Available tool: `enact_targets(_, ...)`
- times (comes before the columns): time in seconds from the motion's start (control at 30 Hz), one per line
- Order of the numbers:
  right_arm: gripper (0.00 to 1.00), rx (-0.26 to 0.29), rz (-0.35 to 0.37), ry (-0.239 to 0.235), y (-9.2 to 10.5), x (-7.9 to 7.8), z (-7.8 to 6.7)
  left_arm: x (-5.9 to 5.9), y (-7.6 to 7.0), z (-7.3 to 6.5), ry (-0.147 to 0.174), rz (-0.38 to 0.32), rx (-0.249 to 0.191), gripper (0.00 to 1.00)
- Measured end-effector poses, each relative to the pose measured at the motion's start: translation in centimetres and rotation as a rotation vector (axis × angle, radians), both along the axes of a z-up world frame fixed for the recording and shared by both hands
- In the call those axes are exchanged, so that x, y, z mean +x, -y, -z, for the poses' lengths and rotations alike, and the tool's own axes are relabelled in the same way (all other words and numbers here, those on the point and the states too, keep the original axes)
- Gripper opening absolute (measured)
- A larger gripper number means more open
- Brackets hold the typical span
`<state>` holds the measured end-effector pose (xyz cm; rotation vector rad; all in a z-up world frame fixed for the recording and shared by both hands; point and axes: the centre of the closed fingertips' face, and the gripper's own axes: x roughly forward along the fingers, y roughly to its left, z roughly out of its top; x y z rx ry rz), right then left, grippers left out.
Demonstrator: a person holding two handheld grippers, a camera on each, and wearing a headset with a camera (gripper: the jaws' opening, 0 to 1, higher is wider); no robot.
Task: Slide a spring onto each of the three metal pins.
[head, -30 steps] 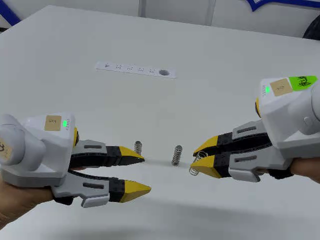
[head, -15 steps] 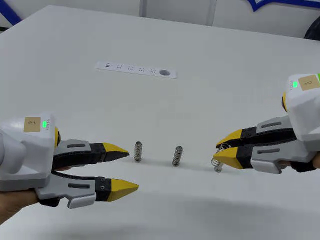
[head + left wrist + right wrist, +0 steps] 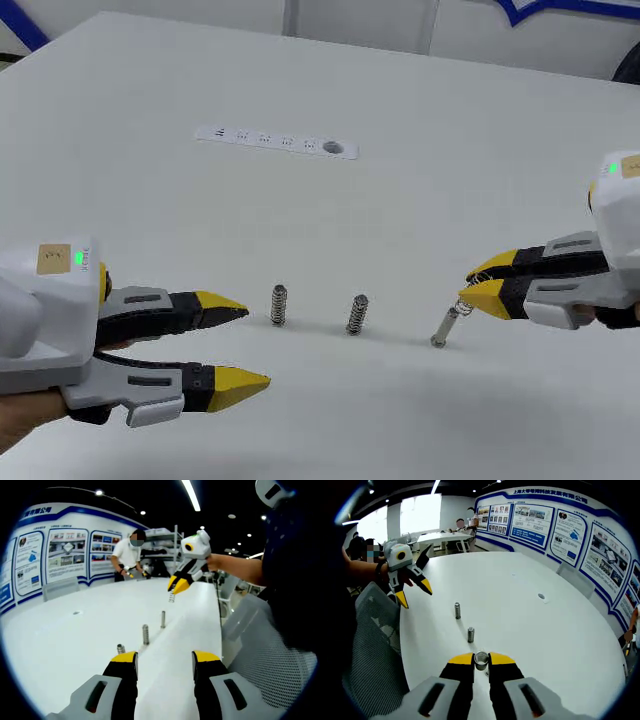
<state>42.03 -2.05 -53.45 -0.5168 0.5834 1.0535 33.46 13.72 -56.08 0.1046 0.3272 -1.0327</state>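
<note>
Drifting right, the right tongs [image 3: 478, 285] are pinching a spring [image 3: 465, 297] above the bare pin [image 3: 445, 328]; the left tongs [image 3: 257, 346] are hanging wide.

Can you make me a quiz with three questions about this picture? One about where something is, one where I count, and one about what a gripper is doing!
1. Which pin has no spring on it?
A. the one nearest the right gripper
B. the middle one
C. the one nearest the left gripper

2. How many pins already wear a spring?
A. one
B. two
C. three

3. How is the left gripper?
A. open, holding nothing
B. shut on a spring
C. shut on a pin

Answers:
1 A: the bare pin stands at the right gripper's end of the row.
2 B: the middle pin and the pin by the left gripper each carry a spring.
3 A: its jaws stand apart with nothing between them; it is the right gripper that is shut on a spring.
</note>
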Motion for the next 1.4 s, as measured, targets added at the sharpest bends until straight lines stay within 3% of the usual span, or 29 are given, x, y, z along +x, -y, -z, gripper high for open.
enact_targets(0.57,0.11,0.033,0.095,-0.051,0.8,2.3,2.9,-0.1,-0.2,0.3,-0.006,-0.013,0.0,0.44)
enact_targets(1.1,0.12,0.053,0.119,-0.077,0.9,2.8,4.2,0.0,-0.3,0.4,-0.011,-0.016,0.001,0.44)
enact_targets(1.4,0.12,0.031,0.117,-0.08,0.8,2.9,5.8,0.0,-0.3,0.5,-0.013,-0.013,0.004,0.44)
